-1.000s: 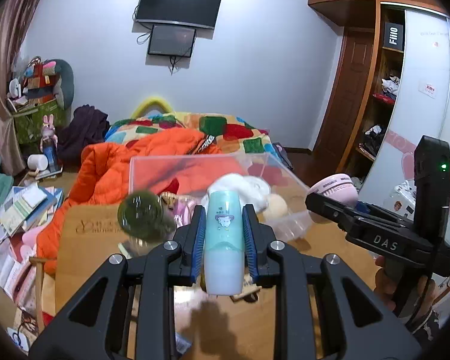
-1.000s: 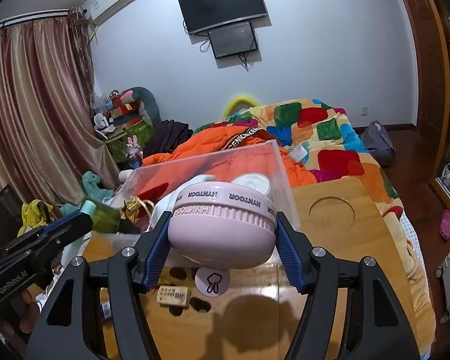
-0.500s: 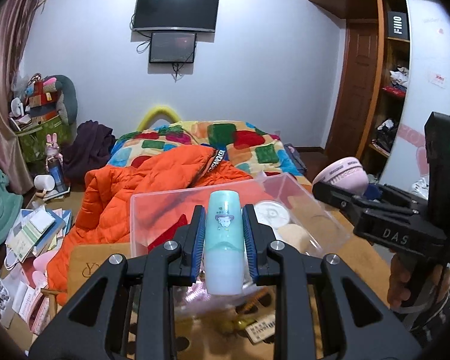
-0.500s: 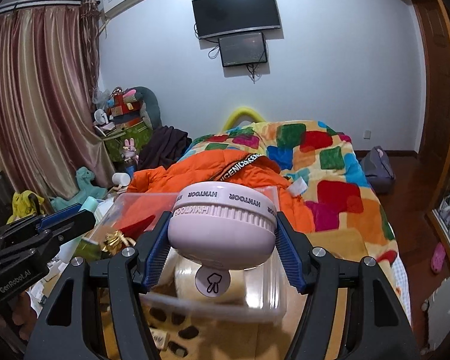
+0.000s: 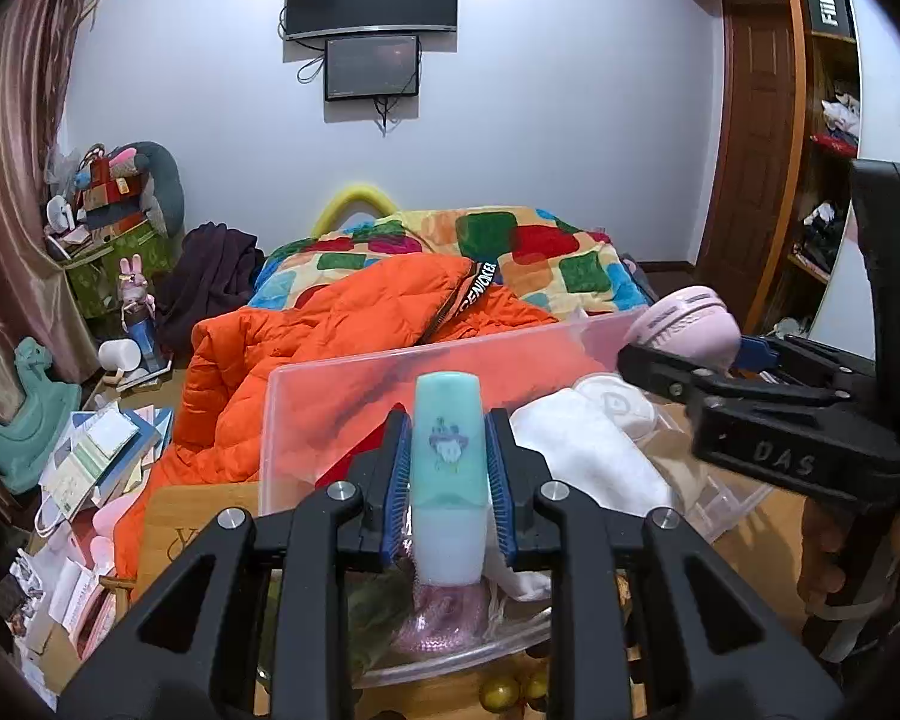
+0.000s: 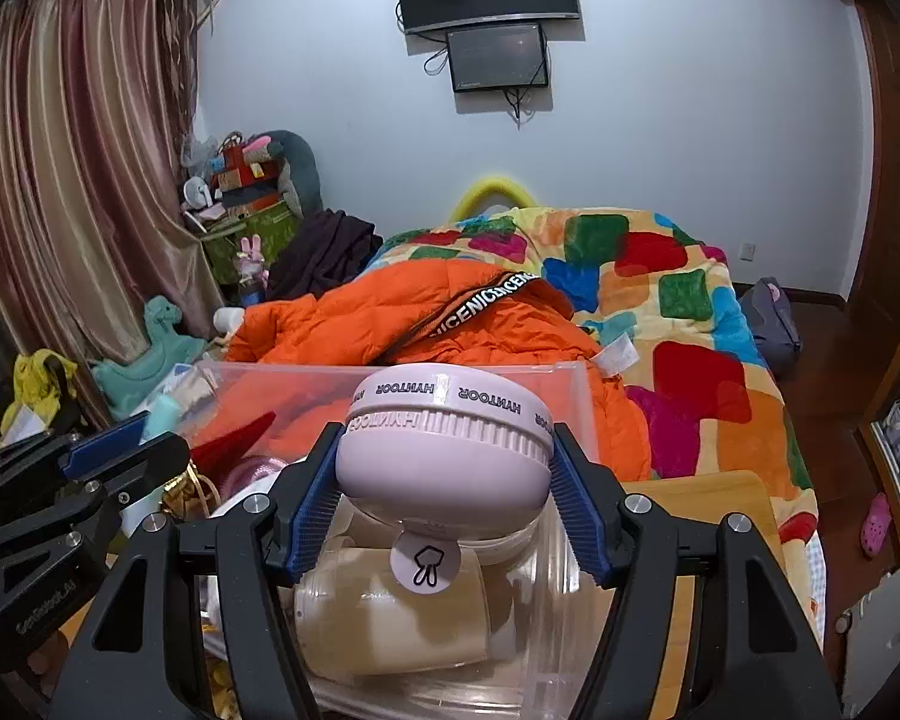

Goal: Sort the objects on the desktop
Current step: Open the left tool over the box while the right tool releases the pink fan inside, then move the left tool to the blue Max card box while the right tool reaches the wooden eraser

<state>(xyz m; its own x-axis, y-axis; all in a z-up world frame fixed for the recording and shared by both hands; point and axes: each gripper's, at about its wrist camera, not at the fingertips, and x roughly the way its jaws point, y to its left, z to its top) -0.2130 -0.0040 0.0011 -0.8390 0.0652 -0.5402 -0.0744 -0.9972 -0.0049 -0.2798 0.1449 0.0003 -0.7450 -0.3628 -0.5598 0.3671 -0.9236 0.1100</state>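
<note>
Holding both loads over the bin, you are close to two more drops. Your left gripper is clamped on the teal bottle, upright above the bin's near edge. Your right gripper is clamped on the pink fan, hanging over the bin's right half. Already inside lie a white cloth, a round white case, a beige cup on its side and a pink item under the bottle. Left to do, I judge: release both, then fetch the gold balls on the desk just outside the bin.
</note>
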